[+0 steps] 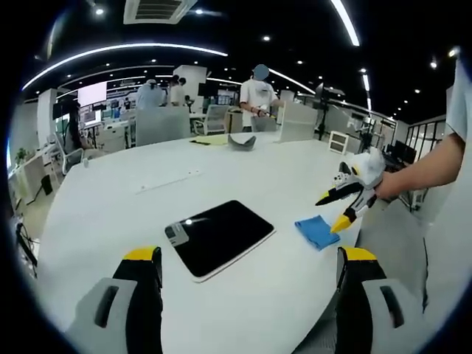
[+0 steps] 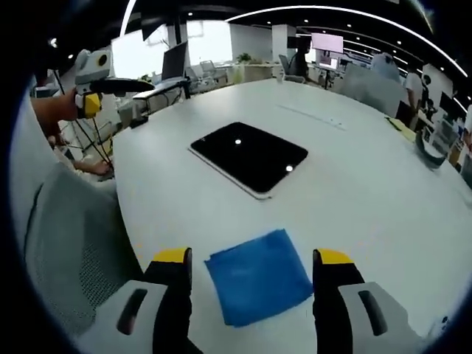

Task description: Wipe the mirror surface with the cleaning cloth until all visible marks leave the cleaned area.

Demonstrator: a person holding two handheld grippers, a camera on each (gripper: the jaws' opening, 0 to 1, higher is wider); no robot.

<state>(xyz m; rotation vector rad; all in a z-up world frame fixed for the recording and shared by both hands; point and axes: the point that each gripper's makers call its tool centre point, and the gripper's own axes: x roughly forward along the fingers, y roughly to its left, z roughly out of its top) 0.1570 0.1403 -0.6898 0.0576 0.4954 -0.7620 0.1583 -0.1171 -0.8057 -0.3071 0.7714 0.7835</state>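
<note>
In the right gripper view, the right gripper (image 2: 253, 265) rises from the bottom of the frame with its two yellow-tipped jaws wide apart, holding nothing. The blue cleaning cloth (image 2: 258, 276) lies flat on the white table (image 2: 354, 192), right between the jaws at the bottom middle. It is a square shape turned a bit, with one corner pointing up toward the mirror. Past the cloth, in the middle of the frame, lies the mirror (image 2: 249, 158). It is a dark flat slab with a pale edge, and small lights shine in it. Its long side runs from the upper left to the lower right. The cloth and the mirror are apart. A grey mesh chair (image 2: 70, 251) sits at the lower left.

In the left gripper view, the left gripper (image 1: 251, 258) has its jaws wide apart at the bottom, holding nothing. The mirror (image 1: 219, 237) lies just above them, with its long side running from lower left to upper right. The cloth (image 1: 317, 231) is to its right, near the table edge (image 1: 110, 192). The right gripper (image 1: 341, 210) hovers just over the cloth, jaws apart. Far back, at the top, people (image 1: 258, 99) stand by desks.
</note>
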